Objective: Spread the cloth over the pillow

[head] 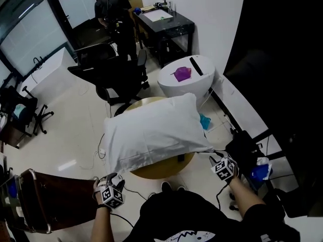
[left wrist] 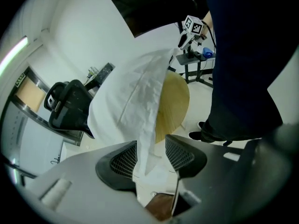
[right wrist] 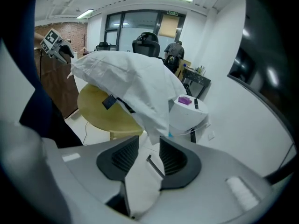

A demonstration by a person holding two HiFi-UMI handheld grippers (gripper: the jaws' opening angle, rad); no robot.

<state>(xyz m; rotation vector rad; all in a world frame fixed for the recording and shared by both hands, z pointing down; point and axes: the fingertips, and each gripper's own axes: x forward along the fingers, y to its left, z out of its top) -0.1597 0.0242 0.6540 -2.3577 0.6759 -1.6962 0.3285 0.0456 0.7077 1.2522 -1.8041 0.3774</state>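
A white cloth [head: 151,130] lies draped over the pillow on a round wooden table [head: 164,170]; the pillow itself is hidden under it. My left gripper [head: 116,179] is at the cloth's near left corner. In the left gripper view the corner [left wrist: 145,148] hangs loose between the jaws of that gripper [left wrist: 149,155], which stand apart. My right gripper [head: 215,158] is at the near right corner. Its jaws [right wrist: 149,153] are also apart, with the cloth's tip [right wrist: 156,134] lying slack between them.
A white round stand [head: 199,87] with a purple thing [head: 182,74] stands behind the table. A black office chair [head: 118,77] is at the back left. A brown wooden piece [head: 55,200] sits at my left, and a black stand [head: 247,150] at my right. A person [head: 113,9] stands far back.
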